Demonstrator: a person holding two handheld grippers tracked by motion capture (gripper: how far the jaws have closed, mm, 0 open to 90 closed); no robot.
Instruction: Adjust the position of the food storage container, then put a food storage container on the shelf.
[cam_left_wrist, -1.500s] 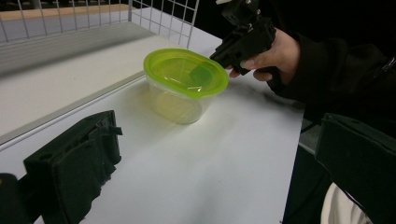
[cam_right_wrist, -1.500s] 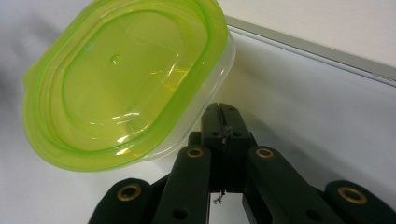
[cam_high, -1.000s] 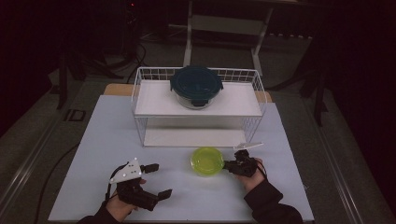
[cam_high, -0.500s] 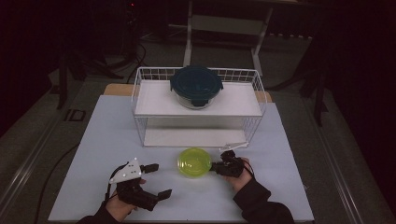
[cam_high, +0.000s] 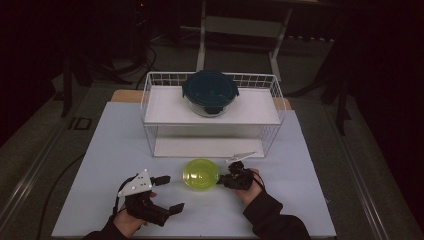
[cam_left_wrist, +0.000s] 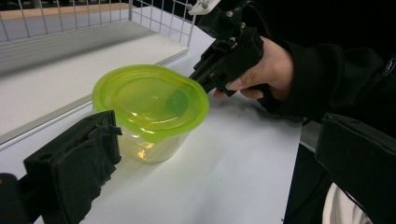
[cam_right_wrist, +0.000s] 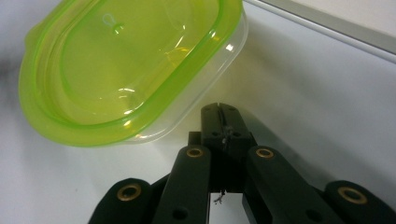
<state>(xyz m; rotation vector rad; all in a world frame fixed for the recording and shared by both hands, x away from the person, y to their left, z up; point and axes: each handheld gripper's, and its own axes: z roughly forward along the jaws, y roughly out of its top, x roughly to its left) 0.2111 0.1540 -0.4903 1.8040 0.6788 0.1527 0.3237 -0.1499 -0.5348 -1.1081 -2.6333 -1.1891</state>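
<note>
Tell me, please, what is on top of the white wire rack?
On the wire rack a white shelf board carries a round container with a dark teal lid. The lid covers its inside, so any contents cannot be seen.

White wire rack (cam_high: 272, 131) at table's (cam_high: 110, 150) far side; dark-lidded round container (cam_high: 210, 92) on its upper shelf.

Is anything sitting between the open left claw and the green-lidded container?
Nothing visible. In the left gripper view only bare white table lies between the left claw and the green-lidded container. The shut right claw sits at its far side.
</note>
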